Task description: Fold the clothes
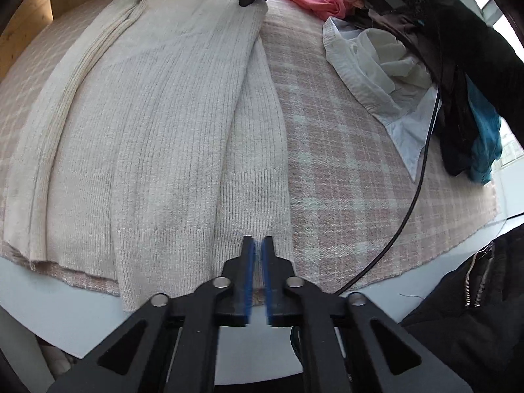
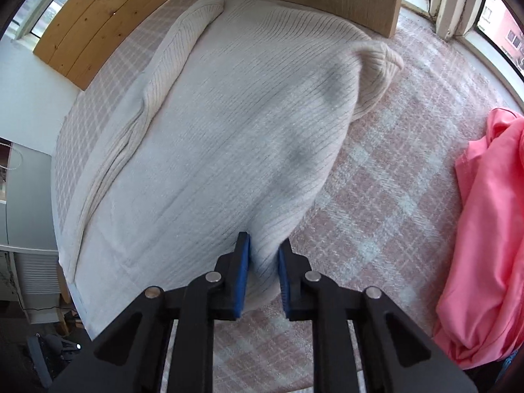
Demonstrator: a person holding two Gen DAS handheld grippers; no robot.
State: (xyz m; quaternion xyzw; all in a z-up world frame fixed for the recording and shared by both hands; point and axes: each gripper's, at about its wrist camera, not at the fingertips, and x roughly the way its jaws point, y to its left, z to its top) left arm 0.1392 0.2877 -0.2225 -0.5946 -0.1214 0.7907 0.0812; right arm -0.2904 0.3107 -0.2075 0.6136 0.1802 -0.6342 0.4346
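Cream ribbed sweater (image 1: 163,114) flat on plaid-covered worktop (image 1: 344,163). Left hand-held gripper (image 1: 258,240) pinched tight on hem edge. Right hand-held gripper (image 2: 263,249) clamped on bunched knit at far end. Pink garment (image 2: 484,229) nearby.

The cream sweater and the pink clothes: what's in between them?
Only bare checked blanket lies between the cream sweater and the pink clothes, seen in the right wrist view.

Left gripper (image 1: 258,242), right gripper (image 2: 263,245): black, blue pads, silver rivets.
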